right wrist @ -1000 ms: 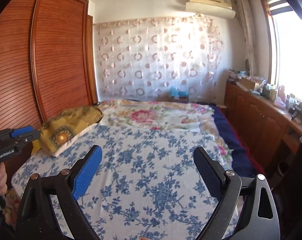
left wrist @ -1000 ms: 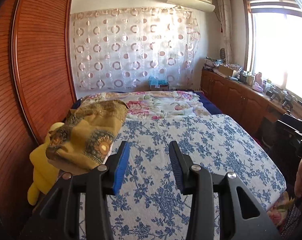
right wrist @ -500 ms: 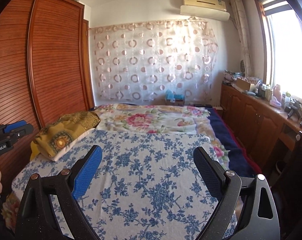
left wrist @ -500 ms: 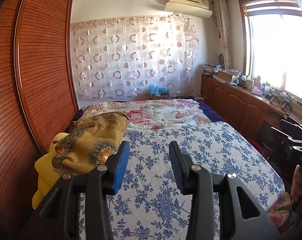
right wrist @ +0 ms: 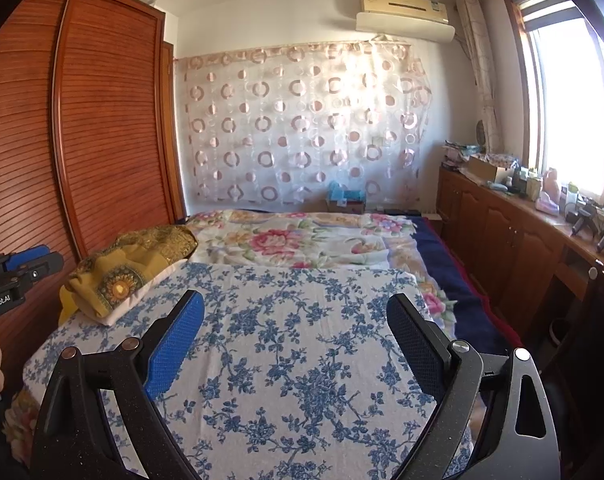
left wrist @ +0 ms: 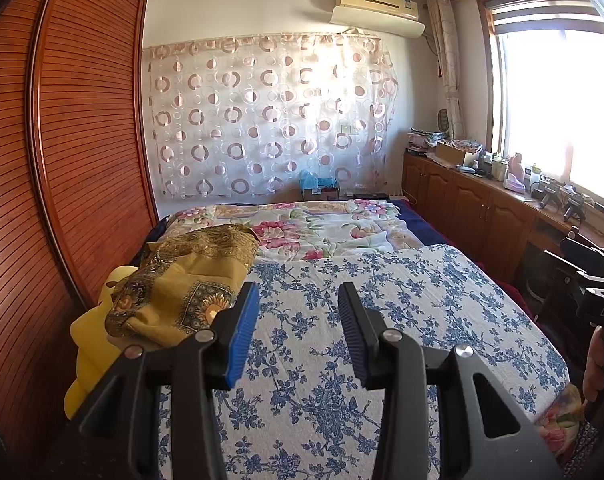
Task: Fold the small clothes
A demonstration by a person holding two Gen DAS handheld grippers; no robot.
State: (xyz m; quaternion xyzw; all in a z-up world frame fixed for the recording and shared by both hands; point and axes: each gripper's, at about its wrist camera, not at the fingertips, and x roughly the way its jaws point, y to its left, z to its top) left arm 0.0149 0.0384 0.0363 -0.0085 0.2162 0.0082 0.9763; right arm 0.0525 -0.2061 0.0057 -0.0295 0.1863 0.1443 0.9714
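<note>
both empty, left gripper (left wrist: pixel 297 308) narrowly parted, right gripper (right wrist: pixel 295 320) wide; yellow patterned cloth (left wrist: pixel 181 288) on blue floral bedspread (right wrist: pixel 302 340) looks soft, light, best pinched at a corner.

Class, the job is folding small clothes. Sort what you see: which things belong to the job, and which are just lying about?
Job: left gripper, right gripper, both open and empty; blue-flowered bedspread.

Lying about: yellow patterned pillow, floral quilt, air conditioner.
</note>
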